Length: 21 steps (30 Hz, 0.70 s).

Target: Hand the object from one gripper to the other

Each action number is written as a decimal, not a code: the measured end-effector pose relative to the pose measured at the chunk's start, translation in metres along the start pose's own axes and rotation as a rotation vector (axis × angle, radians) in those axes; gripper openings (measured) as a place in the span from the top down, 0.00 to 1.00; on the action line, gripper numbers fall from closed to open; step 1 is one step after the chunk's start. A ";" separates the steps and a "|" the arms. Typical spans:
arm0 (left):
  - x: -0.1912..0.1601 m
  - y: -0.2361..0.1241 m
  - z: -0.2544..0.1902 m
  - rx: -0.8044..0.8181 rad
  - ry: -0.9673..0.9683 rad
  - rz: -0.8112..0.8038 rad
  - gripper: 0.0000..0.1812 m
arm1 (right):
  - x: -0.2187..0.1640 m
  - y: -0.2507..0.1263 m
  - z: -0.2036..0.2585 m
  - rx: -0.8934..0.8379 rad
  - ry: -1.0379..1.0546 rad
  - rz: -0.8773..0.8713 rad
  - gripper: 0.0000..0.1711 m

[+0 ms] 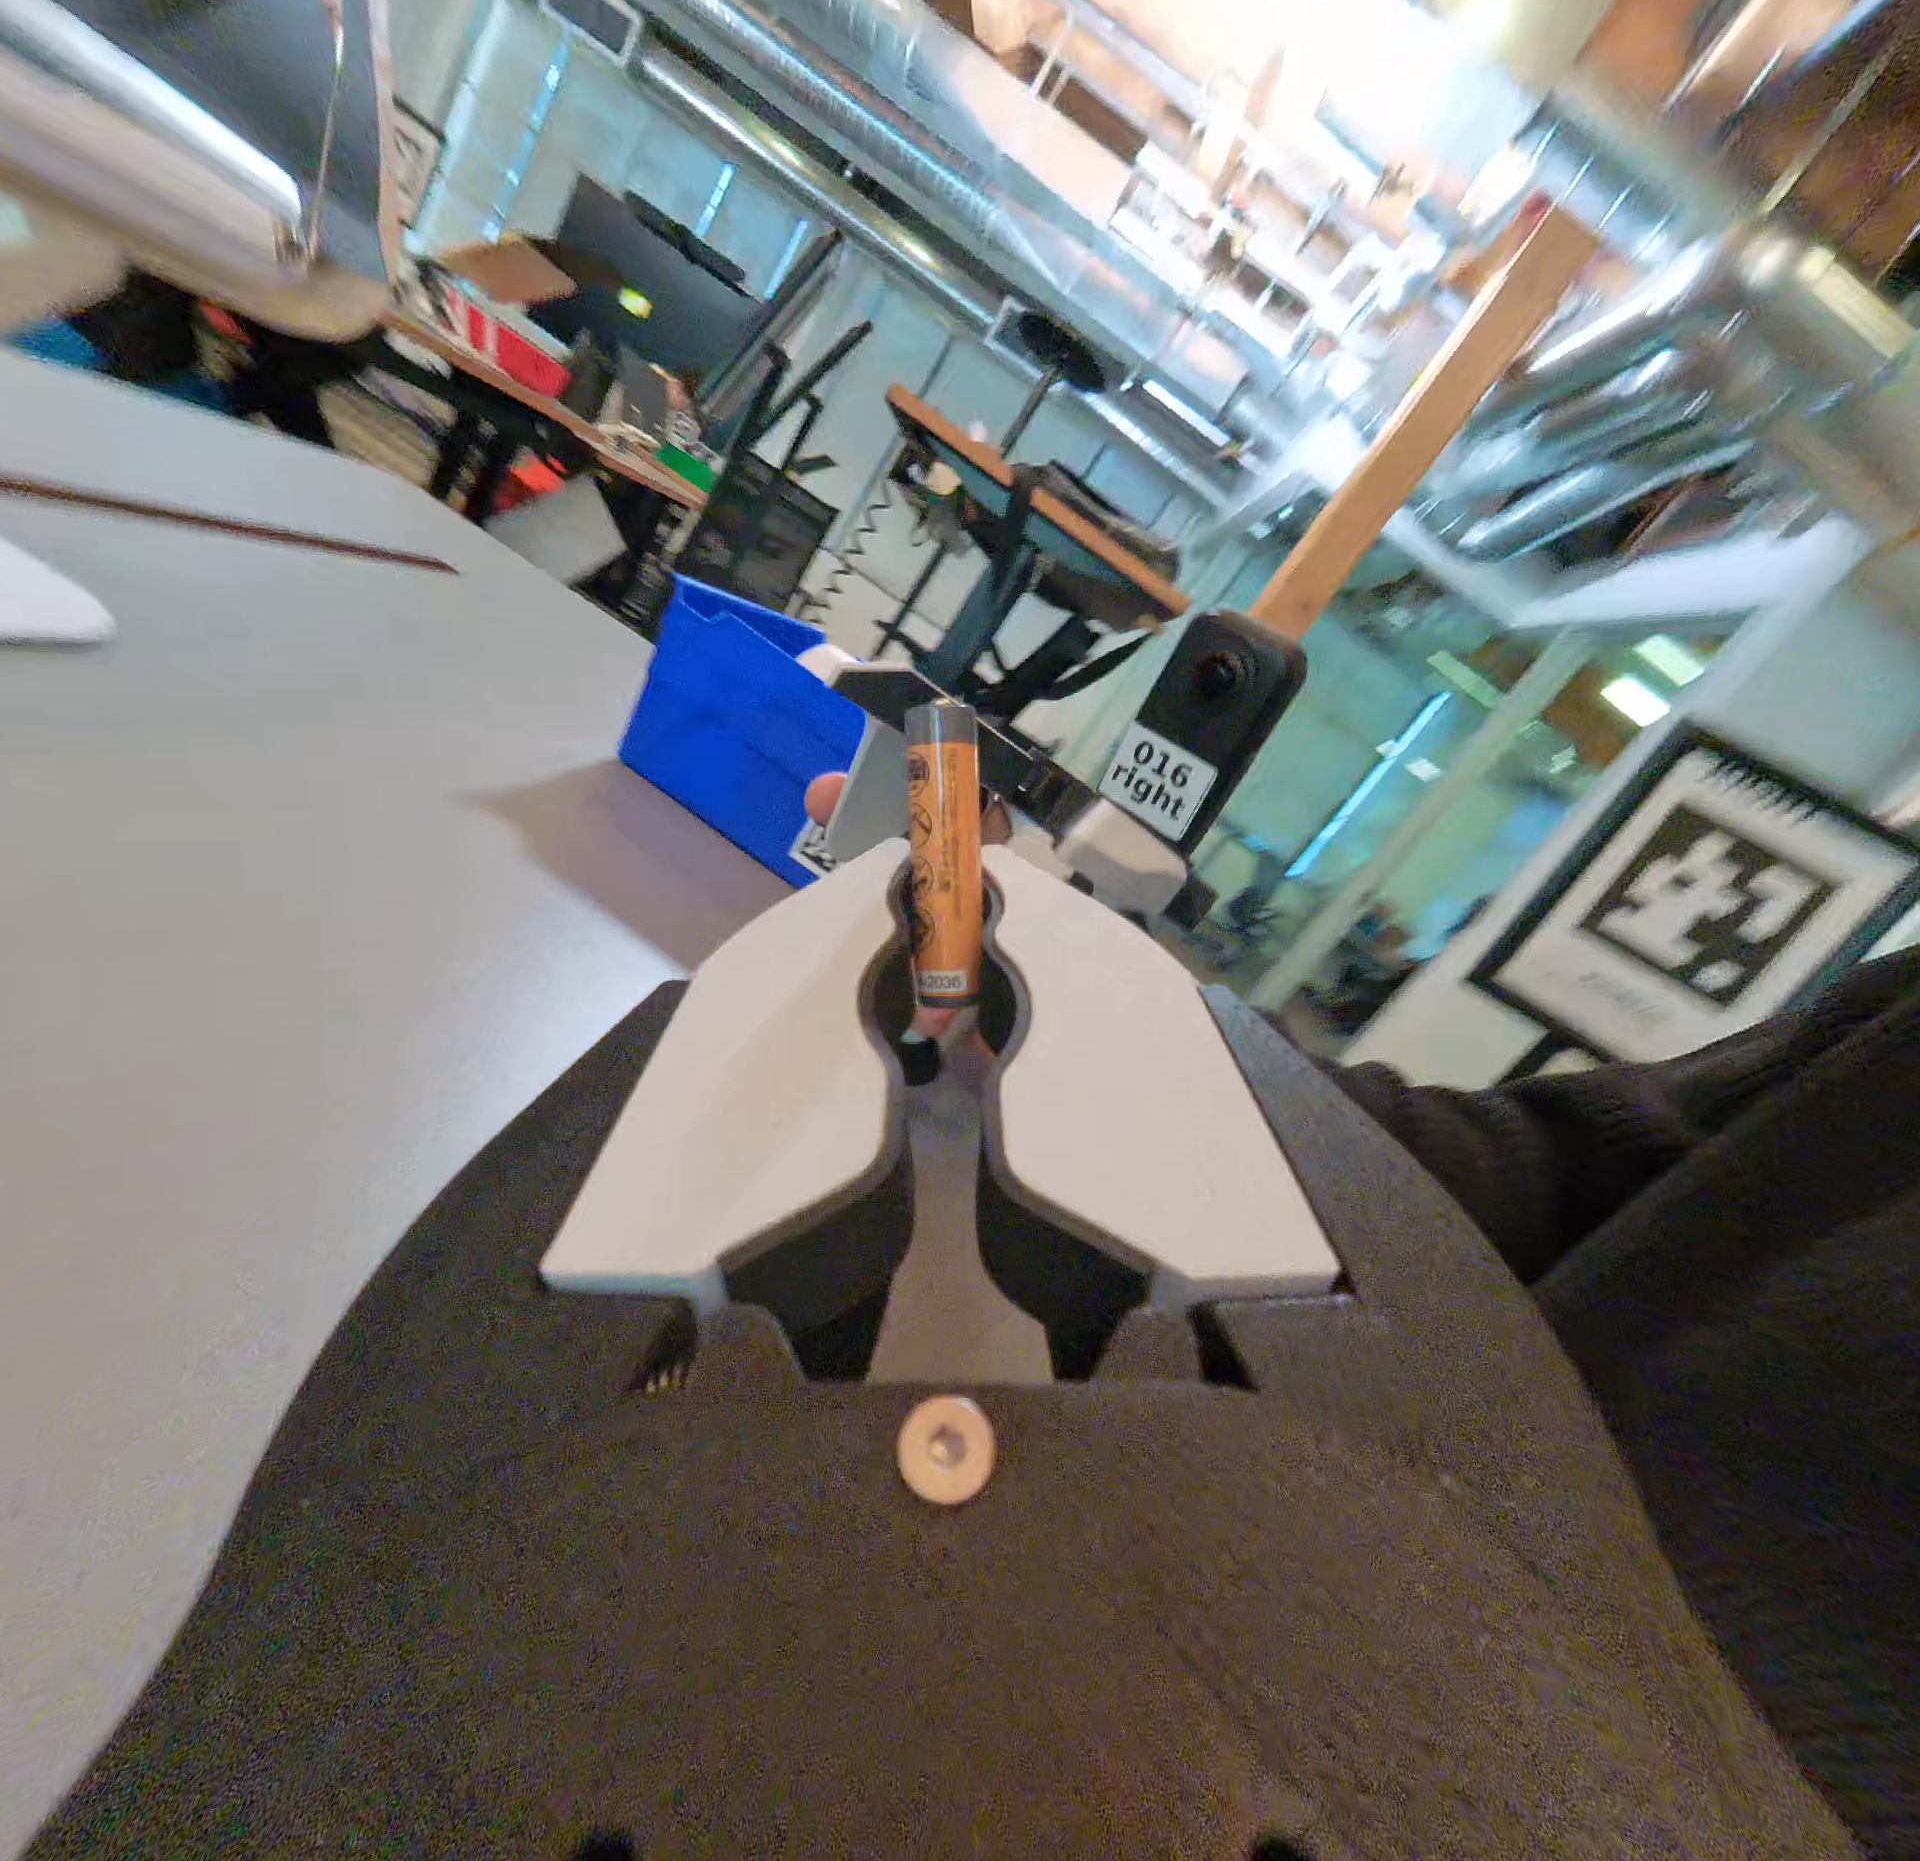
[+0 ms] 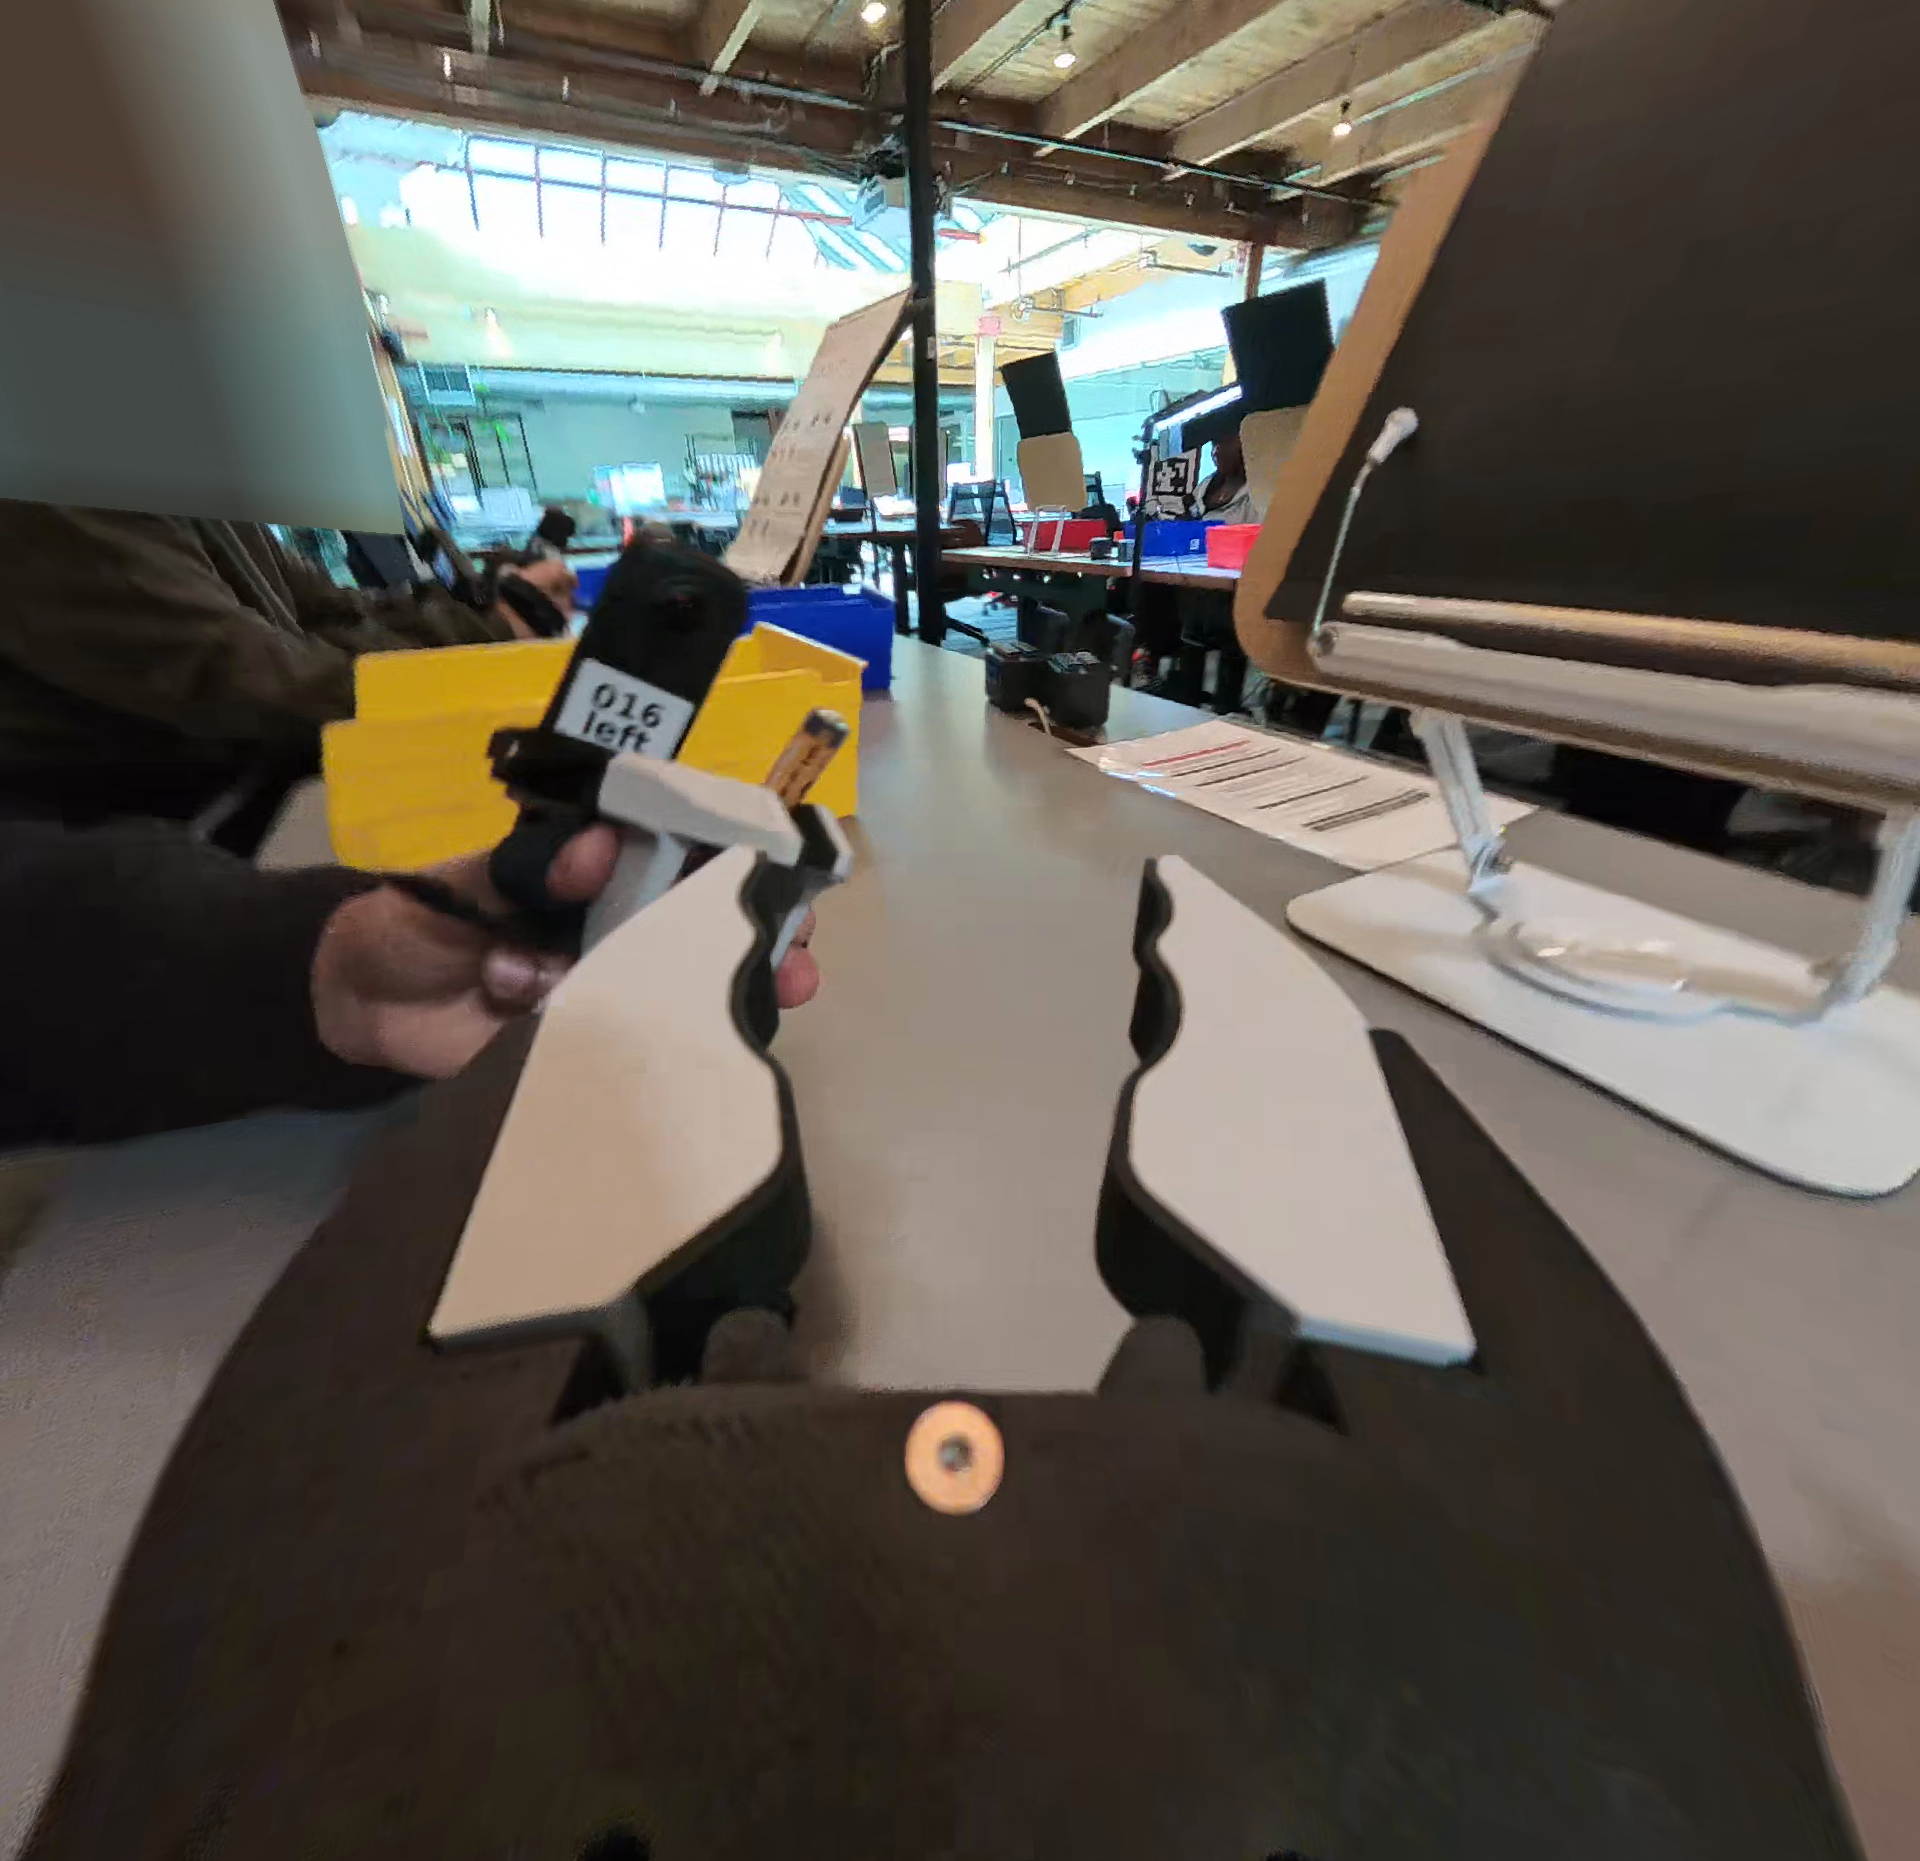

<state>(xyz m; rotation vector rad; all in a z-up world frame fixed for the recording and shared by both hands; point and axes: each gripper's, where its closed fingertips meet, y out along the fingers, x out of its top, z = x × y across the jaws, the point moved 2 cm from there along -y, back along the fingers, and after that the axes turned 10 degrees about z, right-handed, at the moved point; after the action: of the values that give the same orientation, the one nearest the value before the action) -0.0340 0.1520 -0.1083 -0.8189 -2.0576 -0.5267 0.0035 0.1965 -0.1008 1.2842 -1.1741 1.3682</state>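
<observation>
- While your left gripper [image 1: 940, 902] is clamped on the battery [image 1: 943, 866], the handover sits at its approach step: the object is held by one side only and the other side has not touched it.
- In the left wrist view the battery stands nearly upright between the white fingers [image 1: 800, 1063], its lower part seated in the notch and its top poking out toward 12 o'clock; a blue bin [image 1: 727, 741] rests on the grey worktop [image 1: 312, 876] at about 10 o'clock from it.
- From the right wrist view the same left gripper shows at 10 o'clock, held in your hand [image 2: 436, 970], with the battery tilted up toward 1 o'clock and a yellow bin [image 2: 436, 762] behind it.
- Your right gripper [image 2: 951, 881] is spread wide with nothing between its fingers, only bare worktop showing in the gap; a white stand base [image 2: 1662, 1063] lies at 3 o'clock.
- My reading of the next move: swing the right gripper toward 10 o'clock until the free upper end of the battery lies between its fingers, close on that end, and only then release the left.
- Mind the short exposed length; a grip too near the tip may slip.
</observation>
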 end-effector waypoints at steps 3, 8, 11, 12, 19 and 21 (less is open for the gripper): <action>-0.007 0.001 0.001 -0.139 -0.174 0.044 0.97 | -0.005 0.008 0.013 -0.010 -0.140 0.043 0.57; 0.000 -0.007 -0.001 -0.521 -0.614 -0.084 0.97 | -0.016 0.019 0.026 -0.043 -0.314 0.122 0.45; -0.007 -0.003 0.004 -0.523 -0.687 -0.069 0.97 | -0.018 0.023 0.031 -0.083 -0.404 0.148 0.44; -0.009 -0.001 0.003 -0.518 -0.685 -0.054 0.97 | -0.018 0.024 0.033 -0.083 -0.419 0.149 0.45; -0.021 0.010 -0.004 -0.520 -0.690 0.020 0.96 | -0.029 0.033 0.044 -0.075 -0.478 0.216 0.51; -0.023 0.013 -0.006 -0.522 -0.686 0.039 0.96 | -0.031 0.034 0.045 -0.077 -0.489 0.227 0.54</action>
<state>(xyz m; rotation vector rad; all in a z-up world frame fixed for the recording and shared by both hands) -0.0118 0.1488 -0.1234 -1.5052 -2.5463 -0.8688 -0.0217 0.1467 -0.1333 1.5142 -1.7320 1.1804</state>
